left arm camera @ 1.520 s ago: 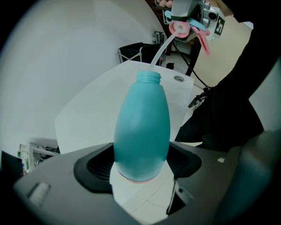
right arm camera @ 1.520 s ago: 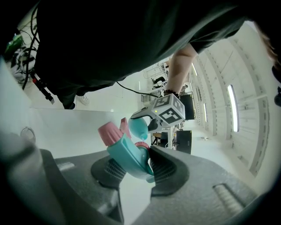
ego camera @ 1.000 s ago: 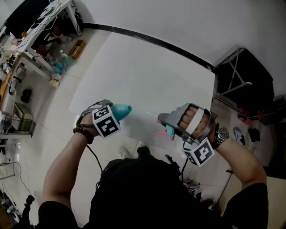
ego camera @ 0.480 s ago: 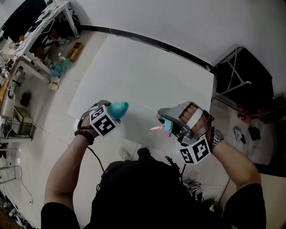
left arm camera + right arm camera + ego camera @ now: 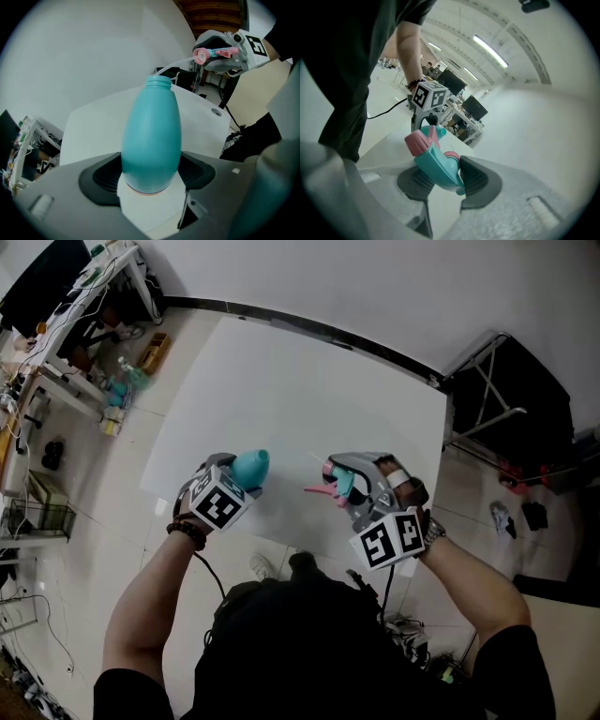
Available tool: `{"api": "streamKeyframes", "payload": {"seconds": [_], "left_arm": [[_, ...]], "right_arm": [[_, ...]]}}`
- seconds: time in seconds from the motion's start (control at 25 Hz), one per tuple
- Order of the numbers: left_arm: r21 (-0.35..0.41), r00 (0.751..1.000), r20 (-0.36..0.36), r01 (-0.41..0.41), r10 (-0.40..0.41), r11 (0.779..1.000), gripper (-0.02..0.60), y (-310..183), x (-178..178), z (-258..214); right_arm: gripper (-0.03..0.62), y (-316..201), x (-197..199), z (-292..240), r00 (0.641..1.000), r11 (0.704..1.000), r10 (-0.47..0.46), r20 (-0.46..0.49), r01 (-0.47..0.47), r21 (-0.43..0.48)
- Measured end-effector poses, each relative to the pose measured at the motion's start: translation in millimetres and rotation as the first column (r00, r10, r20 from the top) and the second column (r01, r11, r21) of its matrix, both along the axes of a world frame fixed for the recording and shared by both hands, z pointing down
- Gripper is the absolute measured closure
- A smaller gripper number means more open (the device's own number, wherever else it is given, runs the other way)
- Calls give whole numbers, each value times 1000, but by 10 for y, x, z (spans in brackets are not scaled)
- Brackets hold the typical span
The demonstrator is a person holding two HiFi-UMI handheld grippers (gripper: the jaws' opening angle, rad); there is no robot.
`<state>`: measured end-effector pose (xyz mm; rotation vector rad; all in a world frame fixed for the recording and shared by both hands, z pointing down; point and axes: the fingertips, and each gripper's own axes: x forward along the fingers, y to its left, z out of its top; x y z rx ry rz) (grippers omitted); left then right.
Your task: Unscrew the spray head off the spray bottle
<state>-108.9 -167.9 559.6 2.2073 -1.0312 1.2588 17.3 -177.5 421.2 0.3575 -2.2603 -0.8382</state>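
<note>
Teal bottle (image 5: 151, 136) gripped by left gripper (image 5: 150, 174), spray head (image 5: 434, 161) by right gripper (image 5: 440, 182)

Teal spray bottle (image 5: 151, 136) gripped in left tongs (image 5: 150, 177), neck uncapped, spray head (image 5: 203, 55) in right tongs (image 5: 219, 51) beyond

The bottle (image 5: 251, 467) at 9 o'clock and spray head (image 5: 339, 482) at 3 o'clock leave a narrow gap, with a thin tube (image 5: 176, 64) reaching into it. Toward 12 o'clock the table (image 5: 309, 390) lies open to the wall (image 5: 375, 277). A rack (image 5: 511, 404) blocks 2 o'clock, a cluttered desk (image 5: 84, 306) 10 o'clock.
</note>
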Motion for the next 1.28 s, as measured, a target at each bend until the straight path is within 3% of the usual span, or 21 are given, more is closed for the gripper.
{"api": "streamKeyframes", "payload": {"seconds": [0.08,0.2,0.32,0.44,0.56,0.68,0.76,0.96,1.28], "left_arm": [[17,1000,-22,15,-15,1000,183,-45,50,-5],[36,998,-55,31,-29,999,183,-115,130,7],[51,996,-83,42,-38,998,183,-174,208,19],[63,993,-103,57,-51,996,181,-235,263,34],[71,990,-121,76,-67,995,181,-292,327,59],[83,987,-139,87,-75,993,181,-355,386,68],[93,986,-150,92,-77,991,181,-396,424,67],[106,982,-168,99,-81,989,181,-496,521,94],[120,970,-223,130,-101,984,179,-632,638,155]], "right_arm": [[473,-70,5,59,997,994,63,42,-59,-90],[473,-174,9,171,983,963,159,92,-133,-236],[473,-251,8,321,960,905,244,135,-175,-387],[473,-337,6,450,928,826,334,167,-203,-526],[473,-434,65,587,902,766,401,162,-233,-599],[473,-506,93,719,886,732,439,152,-255,-632],[473,-529,81,787,886,735,442,139,-268,-623],[473,-581,25,964,905,779,410,113,-283,-560],[473,-591,87,1316,965,910,263,11,-244,-335]]}}
